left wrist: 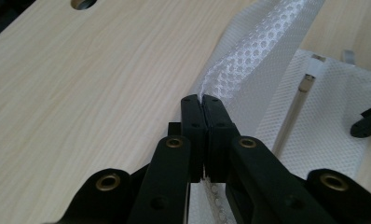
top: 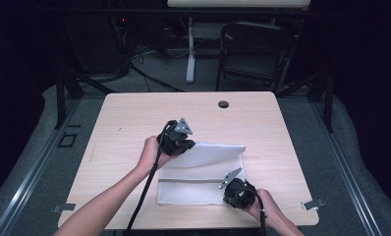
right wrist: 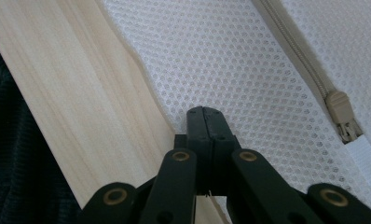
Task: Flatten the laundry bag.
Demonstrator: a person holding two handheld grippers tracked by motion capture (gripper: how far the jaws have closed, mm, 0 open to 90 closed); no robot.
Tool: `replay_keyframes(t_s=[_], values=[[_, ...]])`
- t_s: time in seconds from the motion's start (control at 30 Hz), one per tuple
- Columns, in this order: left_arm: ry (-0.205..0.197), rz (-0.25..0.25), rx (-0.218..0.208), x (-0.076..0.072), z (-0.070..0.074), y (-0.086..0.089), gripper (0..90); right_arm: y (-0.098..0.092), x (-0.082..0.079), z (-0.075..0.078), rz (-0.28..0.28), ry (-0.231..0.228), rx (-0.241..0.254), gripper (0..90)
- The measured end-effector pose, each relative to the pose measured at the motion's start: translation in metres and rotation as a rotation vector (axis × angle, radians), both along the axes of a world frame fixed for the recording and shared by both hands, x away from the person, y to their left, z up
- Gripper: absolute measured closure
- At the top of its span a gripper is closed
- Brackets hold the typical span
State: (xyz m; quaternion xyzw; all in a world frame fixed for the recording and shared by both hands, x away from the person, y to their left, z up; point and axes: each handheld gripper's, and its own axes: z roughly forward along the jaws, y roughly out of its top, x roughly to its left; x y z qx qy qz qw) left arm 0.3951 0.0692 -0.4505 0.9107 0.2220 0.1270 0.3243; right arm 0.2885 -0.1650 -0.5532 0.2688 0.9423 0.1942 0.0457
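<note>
Tabletop, light wood, carries one white mesh bag on its near-right part, close to the near edge. The bag lies mostly flat; its far-left portion is raised and folded toward the middle, which looks like a fold in progress.

Left tool sits above the bag's far-left corner, jaws clamped on the mesh edge: in the left gripper view the fabric runs taut and lifted away from the tips. It is held high, probably so the flap can swing over without dragging.

Right tool is at the bag's near-right corner, jaws pressed together on the mesh, low to the tabletop, likely as an anchor so the bag doesn't slide.

Beige zipper crosses the bag; its slider is parked near the right end beside a white tab.
</note>
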Motion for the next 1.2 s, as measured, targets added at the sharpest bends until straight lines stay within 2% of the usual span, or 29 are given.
replay_keyframes(t_s=[0.2, 0.47, 0.63, 0.9, 1.2], values=[[-0.028, 0.028, 0.010, 0.008, 0.004, 0.001, 89.1, 0.000, 0.000, 0.000, 0.000, 0.011, 0.002, 90.0], [-0.065, 0.056, 0.052, 0.020, 0.007, 0.000, 89.1, -0.001, -0.002, 0.000, 0.002, 0.019, 0.012, 90.0], [-0.088, 0.077, 0.060, 0.027, 0.009, 0.000, 89.1, -0.002, -0.002, 0.000, 0.002, 0.026, 0.012, 90.0], [-0.122, 0.080, 0.091, 0.037, 0.017, -0.007, 89.1, -0.004, -0.004, 0.001, 0.009, 0.040, 0.009, 90.0], [-0.159, 0.101, 0.103, 0.045, 0.024, -0.013, 89.1, -0.006, -0.007, 0.001, 0.014, 0.048, 0.011, 90.0]])
